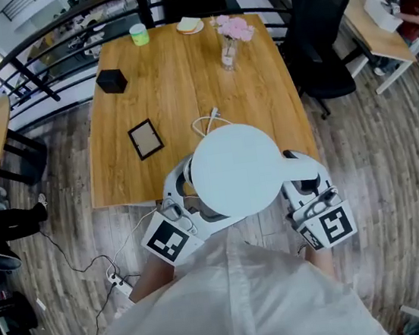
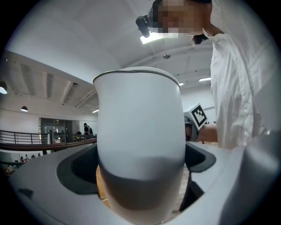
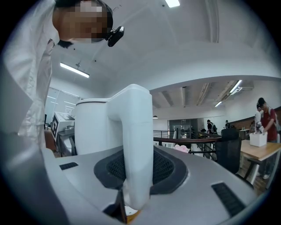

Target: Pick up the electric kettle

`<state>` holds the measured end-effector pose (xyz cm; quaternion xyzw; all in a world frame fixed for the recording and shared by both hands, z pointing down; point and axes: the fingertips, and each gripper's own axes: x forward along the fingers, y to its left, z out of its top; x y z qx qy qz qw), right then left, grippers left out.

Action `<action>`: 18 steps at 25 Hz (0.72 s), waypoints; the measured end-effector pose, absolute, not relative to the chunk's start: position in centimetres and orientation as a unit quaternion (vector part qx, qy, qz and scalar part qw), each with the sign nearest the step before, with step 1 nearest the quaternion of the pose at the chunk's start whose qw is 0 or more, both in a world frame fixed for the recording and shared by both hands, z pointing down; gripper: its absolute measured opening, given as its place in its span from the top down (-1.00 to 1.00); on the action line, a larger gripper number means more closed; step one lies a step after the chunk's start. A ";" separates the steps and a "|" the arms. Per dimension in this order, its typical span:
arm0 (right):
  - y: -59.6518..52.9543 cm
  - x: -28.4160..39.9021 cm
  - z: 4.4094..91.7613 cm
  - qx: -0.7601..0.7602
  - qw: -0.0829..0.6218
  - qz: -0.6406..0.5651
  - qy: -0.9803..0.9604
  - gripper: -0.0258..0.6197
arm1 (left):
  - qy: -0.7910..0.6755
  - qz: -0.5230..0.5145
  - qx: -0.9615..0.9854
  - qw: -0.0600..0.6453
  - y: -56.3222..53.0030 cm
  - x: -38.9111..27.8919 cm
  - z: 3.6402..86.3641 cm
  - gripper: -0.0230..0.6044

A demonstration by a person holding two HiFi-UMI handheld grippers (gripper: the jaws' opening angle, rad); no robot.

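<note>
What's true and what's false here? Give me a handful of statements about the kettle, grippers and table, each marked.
1. The left gripper grips the kettle by its body. True.
2. The right gripper is empty. False: it is shut on the kettle's handle.
3. The kettle stands at the far end of the table. False: both grippers hold it at the near edge.
4. A vase of pink flowers stands on the table. True.
5. The cup on the table is red. False: it is green.
</note>
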<state>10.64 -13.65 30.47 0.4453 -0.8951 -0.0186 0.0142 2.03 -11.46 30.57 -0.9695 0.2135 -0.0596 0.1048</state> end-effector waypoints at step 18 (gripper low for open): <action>-10.1 11.3 30.0 0.445 0.009 -0.013 -0.895 0.61 | 0.232 -0.052 -0.969 0.073 -7.7 2.5 30.3 -0.93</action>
